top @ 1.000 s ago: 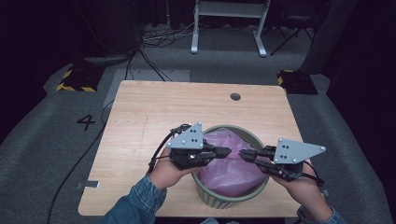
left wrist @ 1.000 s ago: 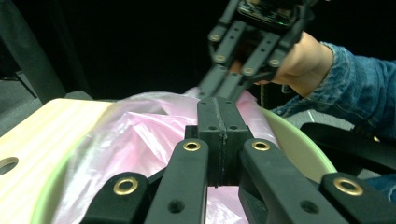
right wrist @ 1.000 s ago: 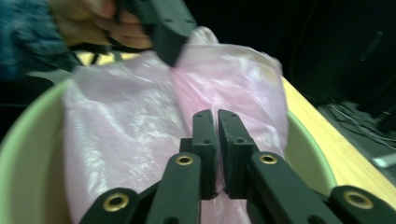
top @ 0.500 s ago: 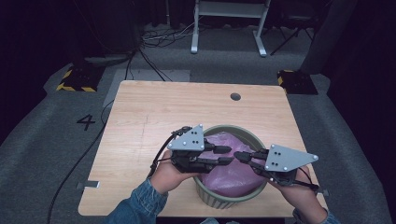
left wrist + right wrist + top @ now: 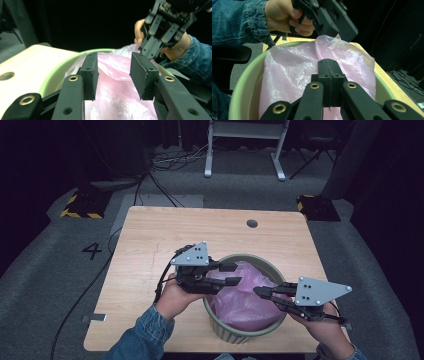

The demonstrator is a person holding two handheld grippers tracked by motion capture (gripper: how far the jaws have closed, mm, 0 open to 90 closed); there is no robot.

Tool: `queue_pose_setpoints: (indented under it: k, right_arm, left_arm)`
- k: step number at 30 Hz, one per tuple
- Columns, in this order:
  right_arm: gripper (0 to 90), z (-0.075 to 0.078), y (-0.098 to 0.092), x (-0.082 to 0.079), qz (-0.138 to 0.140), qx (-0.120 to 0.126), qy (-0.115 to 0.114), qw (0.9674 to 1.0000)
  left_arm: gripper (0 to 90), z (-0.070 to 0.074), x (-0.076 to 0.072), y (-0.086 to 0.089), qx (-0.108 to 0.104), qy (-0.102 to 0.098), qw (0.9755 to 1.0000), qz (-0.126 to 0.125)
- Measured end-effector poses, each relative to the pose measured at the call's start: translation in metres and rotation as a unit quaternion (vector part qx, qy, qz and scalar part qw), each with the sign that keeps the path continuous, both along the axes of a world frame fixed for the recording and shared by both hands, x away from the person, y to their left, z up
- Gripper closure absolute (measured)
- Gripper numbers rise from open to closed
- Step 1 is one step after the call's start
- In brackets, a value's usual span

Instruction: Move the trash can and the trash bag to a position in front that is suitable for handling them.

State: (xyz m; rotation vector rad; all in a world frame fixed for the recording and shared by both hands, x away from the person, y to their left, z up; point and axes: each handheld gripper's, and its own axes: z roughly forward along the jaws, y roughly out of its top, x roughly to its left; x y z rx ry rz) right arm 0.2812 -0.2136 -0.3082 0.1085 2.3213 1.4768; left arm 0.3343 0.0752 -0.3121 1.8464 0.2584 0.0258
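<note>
I'm lining the green bin (image 5: 240, 332) with the pink plastic bag (image 5: 245, 297), and right now the bag sits bunched up inside it, near my edge of the wooden table (image 5: 150, 245). My right gripper (image 5: 257, 291) has its jaws pressed flat together out over the middle of the bag; looking along them, I can't tell whether a fold of film is pinched between the pads or they just rest shut on top of it. My left gripper (image 5: 234, 274) has just been opening: its jaws stand apart over the bin's left rim, with pink film (image 5: 113, 72) showing in the gap but neither pad (image 5: 93, 72) pressing on it.

To do this well, I reckon the left should dip a little lower, take one single layer at the bag's mouth rather than a thick wad, and close firmly. Then I'd draw that edge outward and down over the rim while the right steadies the far side. Slowly, I think, since thin film tears or slips out if I yank.
</note>
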Motion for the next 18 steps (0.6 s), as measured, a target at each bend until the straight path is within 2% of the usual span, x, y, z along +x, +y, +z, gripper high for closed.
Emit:
queue_pose_setpoints:
  k: [4, 7, 9, 12, 15, 18]
  right_arm:
    - [90.0, -0.001, -0.001, 0.0, -0.003, 0.003, 0.0, 1.0]
    - [90.0, -0.001, -0.001, 0.001, -0.009, 0.007, -0.003, 0.9999]
    - [90.0, 0.0, -0.002, 0.001, -0.016, 0.008, -0.008, 0.9998]
    - [90.0, 0.0, -0.006, 0.002, -0.032, 0.02, -0.011, 0.9992]
    - [90.0, 0.001, -0.01, 0.005, -0.042, 0.044, -0.009, 0.9981]
    - [90.0, 0.001, -0.01, 0.007, -0.03, 0.054, 0.004, 0.9981]
  left_arm:
    - [53.7, -0.005, -0.002, -0.009, 0.017, 0.021, 0.9981, -0.056]
    - [51.5, -0.008, -0.003, -0.013, 0.025, 0.026, 0.9963, -0.079]
    - [50.7, -0.008, -0.004, -0.013, 0.019, 0.028, 0.9953, -0.091]
    - [48.6, -0.007, -0.007, -0.012, 0.012, 0.019, 0.9936, -0.111]
    - [46.6, -0.007, -0.01, -0.014, 0.011, 0.005, 0.9918, -0.127]
    - [48.3, -0.007, -0.01, -0.017, 0.015, -0.003, 0.9925, -0.122]
